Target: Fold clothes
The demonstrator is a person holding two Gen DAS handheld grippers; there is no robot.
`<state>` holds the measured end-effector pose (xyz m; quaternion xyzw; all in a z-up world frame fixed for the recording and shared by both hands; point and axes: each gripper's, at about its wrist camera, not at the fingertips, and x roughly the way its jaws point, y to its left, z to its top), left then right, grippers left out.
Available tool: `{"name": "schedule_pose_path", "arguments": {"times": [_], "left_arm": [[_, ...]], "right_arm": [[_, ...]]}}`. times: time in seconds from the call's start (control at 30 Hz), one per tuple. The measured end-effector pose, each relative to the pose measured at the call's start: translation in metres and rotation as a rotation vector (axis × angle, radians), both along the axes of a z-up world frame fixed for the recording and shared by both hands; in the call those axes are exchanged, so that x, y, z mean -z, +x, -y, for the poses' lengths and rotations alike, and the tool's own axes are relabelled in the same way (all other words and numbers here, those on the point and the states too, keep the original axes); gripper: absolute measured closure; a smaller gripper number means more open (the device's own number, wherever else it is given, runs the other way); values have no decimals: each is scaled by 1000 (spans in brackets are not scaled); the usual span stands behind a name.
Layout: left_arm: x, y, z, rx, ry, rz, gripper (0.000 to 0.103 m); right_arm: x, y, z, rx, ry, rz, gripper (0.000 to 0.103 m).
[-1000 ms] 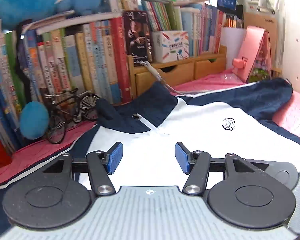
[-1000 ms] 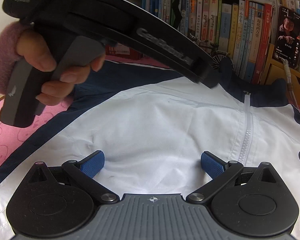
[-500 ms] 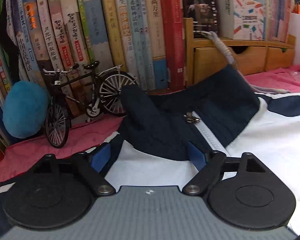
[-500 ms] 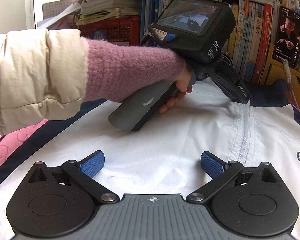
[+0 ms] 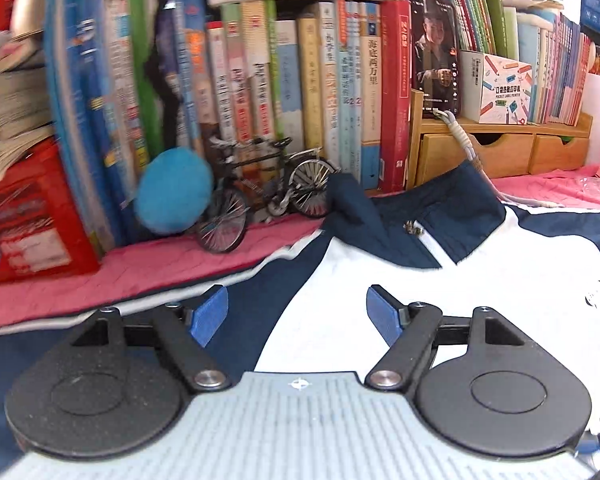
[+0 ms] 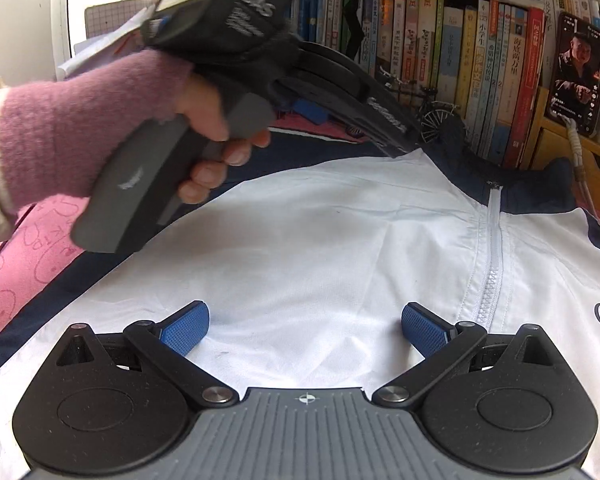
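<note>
A white jacket (image 5: pixel 340 292) with navy sleeves and collar (image 5: pixel 400 220) lies spread flat on a pink mat (image 5: pixel 160 268), zipped up the front (image 6: pixel 494 264). My left gripper (image 5: pixel 298 314) hovers over its shoulder, where navy meets white. Its jaws are closing, still wide apart, and the fabric lies flat beneath them, not pinched. In the right wrist view a hand in a pink sleeve (image 6: pixel 80 136) holds it above the jacket's far left side. My right gripper (image 6: pixel 304 328) stands open low over the white chest panel (image 6: pixel 340 240), left of the zip, gripping nothing.
A row of upright books (image 5: pixel 300 100) lines the back. In front of it stand a model bicycle (image 5: pixel 260 200) and a blue plush ball (image 5: pixel 172 196). Wooden drawers (image 5: pixel 500 152) sit behind the collar, with a braided cord (image 5: pixel 466 144) hanging down. A red crate (image 5: pixel 28 232) is at the left.
The left gripper went in close to the collar, then drew back and left over the shoulder; its jaws stand wider than a second ago. The right gripper has not moved.
</note>
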<state>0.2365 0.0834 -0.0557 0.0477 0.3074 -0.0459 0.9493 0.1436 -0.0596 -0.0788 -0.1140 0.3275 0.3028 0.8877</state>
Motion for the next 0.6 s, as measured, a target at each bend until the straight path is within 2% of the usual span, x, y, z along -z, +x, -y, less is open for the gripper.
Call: {"name": "schedule_pose_path", "arguments": {"times": [0.2, 0.33, 0.6], "left_arm": [[4, -53, -13, -15, -14, -27, 27], [9, -81, -19, -34, 12, -33, 27], [3, -130, -25, -62, -41, -9, 26]], "right_arm": [[0, 0, 0, -1, 0, 0, 0], [-1, 0, 0, -1, 0, 0, 0], [-1, -1, 0, -1, 0, 1, 0]]}}
